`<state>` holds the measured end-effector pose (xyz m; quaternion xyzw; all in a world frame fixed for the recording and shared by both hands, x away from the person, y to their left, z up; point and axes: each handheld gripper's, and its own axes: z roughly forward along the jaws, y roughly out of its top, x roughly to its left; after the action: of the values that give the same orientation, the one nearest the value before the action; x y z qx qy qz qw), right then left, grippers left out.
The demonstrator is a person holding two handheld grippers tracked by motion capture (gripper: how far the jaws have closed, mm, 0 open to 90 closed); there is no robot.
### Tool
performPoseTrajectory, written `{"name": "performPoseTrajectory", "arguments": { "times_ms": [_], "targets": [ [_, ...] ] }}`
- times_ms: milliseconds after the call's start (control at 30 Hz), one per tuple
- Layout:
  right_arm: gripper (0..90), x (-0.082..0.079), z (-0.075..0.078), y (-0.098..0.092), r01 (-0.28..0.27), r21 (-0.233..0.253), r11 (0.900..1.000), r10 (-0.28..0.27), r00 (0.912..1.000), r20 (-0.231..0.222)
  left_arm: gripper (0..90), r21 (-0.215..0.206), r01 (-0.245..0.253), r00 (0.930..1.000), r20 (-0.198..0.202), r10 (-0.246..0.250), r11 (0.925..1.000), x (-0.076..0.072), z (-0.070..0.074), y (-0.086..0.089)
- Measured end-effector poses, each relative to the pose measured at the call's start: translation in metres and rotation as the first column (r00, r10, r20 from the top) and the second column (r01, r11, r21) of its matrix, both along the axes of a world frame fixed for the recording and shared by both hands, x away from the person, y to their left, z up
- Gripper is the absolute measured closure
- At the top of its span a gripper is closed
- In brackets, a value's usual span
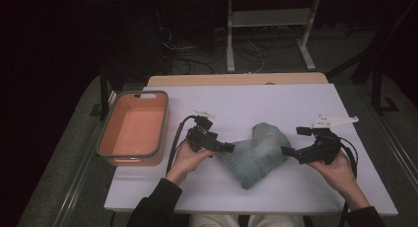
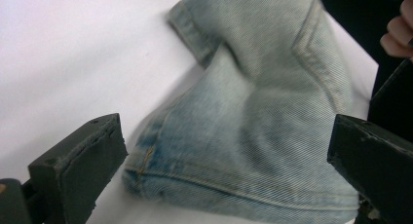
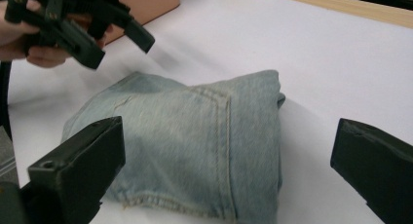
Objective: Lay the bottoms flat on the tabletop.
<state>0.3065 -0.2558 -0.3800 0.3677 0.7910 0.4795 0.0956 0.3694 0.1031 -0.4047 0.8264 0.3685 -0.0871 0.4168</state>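
1. Here, a folded piece of pale denim [image 1: 256,153] lies near the middle of the desk [image 1: 296,103], a little toward the person's edge, between two hand-held grippers.
2. The left gripper [image 1: 227,148] sits at the cloth's left side, its jaws spread wide; in the left gripper view the denim [image 2: 253,121] lies between and beyond them, not yet clamped.
3. The right gripper [image 1: 287,151] faces the cloth's right side, jaws likewise wide apart and empty; its own view shows the folded bundle [image 3: 195,146] ahead.
4. An orange bin [image 1: 132,129] stands at the desk's left edge, well apart from the cloth.
5. The denim looks soft yet thick, likely light, limp and prone to unfolding when lifted.
6. The stitched hem along the lower edge [image 2: 204,182] and the seamed corners appear the firmest places to pinch, one on each side.
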Motion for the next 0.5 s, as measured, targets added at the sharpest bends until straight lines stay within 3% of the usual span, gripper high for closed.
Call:
{"name": "performPoseTrajectory", "arguments": {
  "times_ms": [367, 500],
  "targets": [
    [0.0, 0.016, -0.009, 0.002, 0.029, 0.038, 0.999, -0.028, 0.9993, -0.026, 0.0, -0.013, -0.065, 0.9973, -0.035, 0.064, 0.9978, 0.001, -0.018, 0.005],
    [0.2, 0.019, -0.014, 0.002, 0.039, 0.015, 0.999, -0.038, 0.9977, -0.055, 0.0, 0.002, -0.064, 0.9962, -0.058, 0.064, 0.9980, 0.002, -0.026, 0.003]
  ]
}}
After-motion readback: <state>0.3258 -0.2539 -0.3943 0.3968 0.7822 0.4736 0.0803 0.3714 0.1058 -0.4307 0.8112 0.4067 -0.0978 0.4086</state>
